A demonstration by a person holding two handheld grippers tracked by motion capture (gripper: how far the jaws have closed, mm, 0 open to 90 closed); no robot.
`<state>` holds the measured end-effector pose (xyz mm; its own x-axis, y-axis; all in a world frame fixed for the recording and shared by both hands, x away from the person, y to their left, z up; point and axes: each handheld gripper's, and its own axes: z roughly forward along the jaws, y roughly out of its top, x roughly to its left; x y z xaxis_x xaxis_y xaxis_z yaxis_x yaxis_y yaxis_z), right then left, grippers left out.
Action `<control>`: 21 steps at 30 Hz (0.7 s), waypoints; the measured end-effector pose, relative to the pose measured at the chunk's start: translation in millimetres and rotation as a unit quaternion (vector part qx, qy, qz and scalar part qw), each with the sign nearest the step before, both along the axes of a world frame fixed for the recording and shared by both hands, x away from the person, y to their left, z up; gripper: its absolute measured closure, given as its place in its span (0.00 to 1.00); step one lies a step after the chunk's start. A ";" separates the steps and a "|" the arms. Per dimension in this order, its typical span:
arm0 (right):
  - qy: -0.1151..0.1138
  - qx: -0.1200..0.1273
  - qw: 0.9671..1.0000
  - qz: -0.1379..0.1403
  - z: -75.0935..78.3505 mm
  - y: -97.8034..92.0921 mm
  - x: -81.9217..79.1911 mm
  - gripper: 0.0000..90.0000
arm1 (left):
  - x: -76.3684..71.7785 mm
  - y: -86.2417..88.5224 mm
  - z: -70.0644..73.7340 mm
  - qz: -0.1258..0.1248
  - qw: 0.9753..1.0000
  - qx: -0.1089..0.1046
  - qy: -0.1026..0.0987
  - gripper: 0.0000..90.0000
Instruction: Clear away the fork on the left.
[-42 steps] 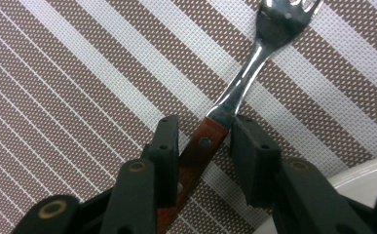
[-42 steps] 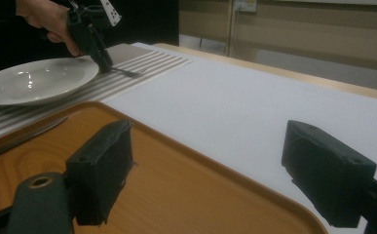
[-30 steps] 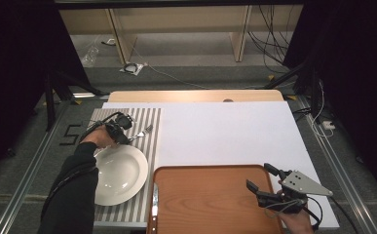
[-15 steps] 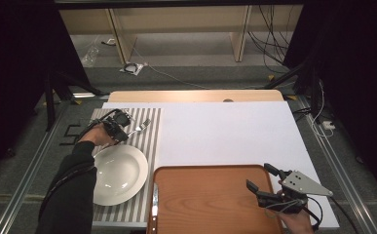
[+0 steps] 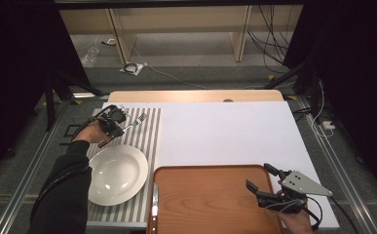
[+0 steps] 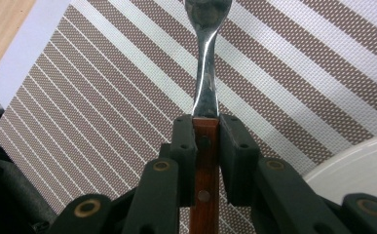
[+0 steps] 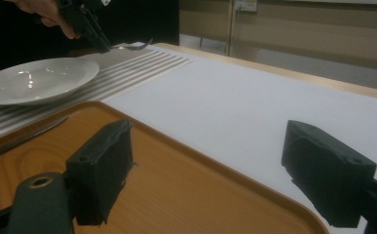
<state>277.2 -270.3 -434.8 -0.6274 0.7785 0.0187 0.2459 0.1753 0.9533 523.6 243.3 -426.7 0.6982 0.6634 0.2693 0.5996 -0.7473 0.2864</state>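
Note:
A fork with a wooden handle and metal tines is held over the far part of a striped placemat. My left gripper is shut on its handle. In the left gripper view the jaws clamp the brown handle, the fork points away over the placemat, and the plate's rim is at the lower right. A white plate lies on the mat nearer the person. My right gripper is open above the right end of a wooden tray, holding nothing.
A knife lies along the tray's left edge, seen as the knife in the right gripper view. A white sheet covers the table's middle and right. The wooden table edge runs along the far side.
My left gripper has carried the fork slightly toward the placemat's far edge. The right gripper has stayed where it was.

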 end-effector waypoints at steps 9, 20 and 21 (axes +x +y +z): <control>0.000 0.000 1.000 -0.001 0.0 0.8 -0.5 0.22 | -10.2 -11.2 15.6 0.016 1.000 -0.017 -0.010 0.86; -0.001 -0.001 1.000 -0.001 0.1 0.8 -0.9 0.22 | -25.5 -29.1 26.7 0.036 0.998 -0.042 -0.024 0.86; -0.001 -0.002 1.000 -0.001 0.0 0.7 -0.7 0.22 | -27.6 -31.9 27.2 0.037 0.998 -0.047 -0.024 0.86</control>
